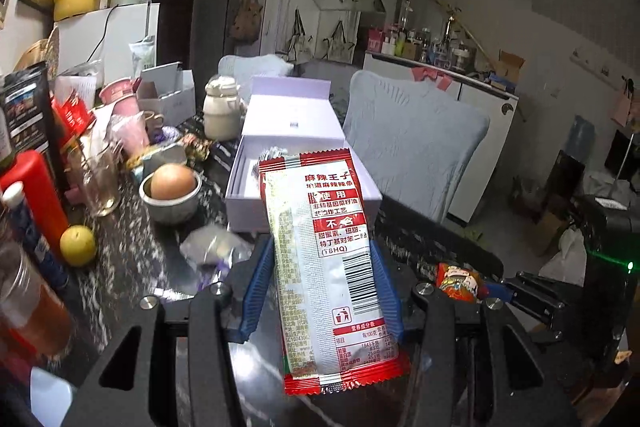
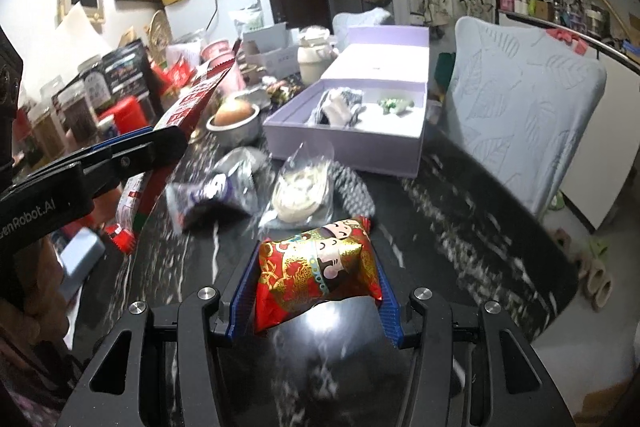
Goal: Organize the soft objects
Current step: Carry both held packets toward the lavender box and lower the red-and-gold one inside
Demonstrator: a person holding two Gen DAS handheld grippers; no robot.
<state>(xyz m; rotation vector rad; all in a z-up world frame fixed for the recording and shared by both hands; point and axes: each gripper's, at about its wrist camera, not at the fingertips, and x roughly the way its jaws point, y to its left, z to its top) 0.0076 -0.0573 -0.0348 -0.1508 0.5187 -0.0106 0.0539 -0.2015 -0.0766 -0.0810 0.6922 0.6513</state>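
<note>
Gripping a long snack packet (image 1: 328,259) by its edges, the left gripper (image 1: 322,291) holds it clear above the dark table (image 2: 460,227); the right gripper (image 2: 316,291) clamps a red foil pouch (image 2: 320,271) likewise, probably bound for the open box (image 2: 348,147) ahead.

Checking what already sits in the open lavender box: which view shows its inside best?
The right wrist view. It looks into the lavender box, showing grey-and-white fabric and a small green item inside. In the left wrist view, the red-and-white snack packet held by the left hand-held gripper hides most of the interior.
</note>
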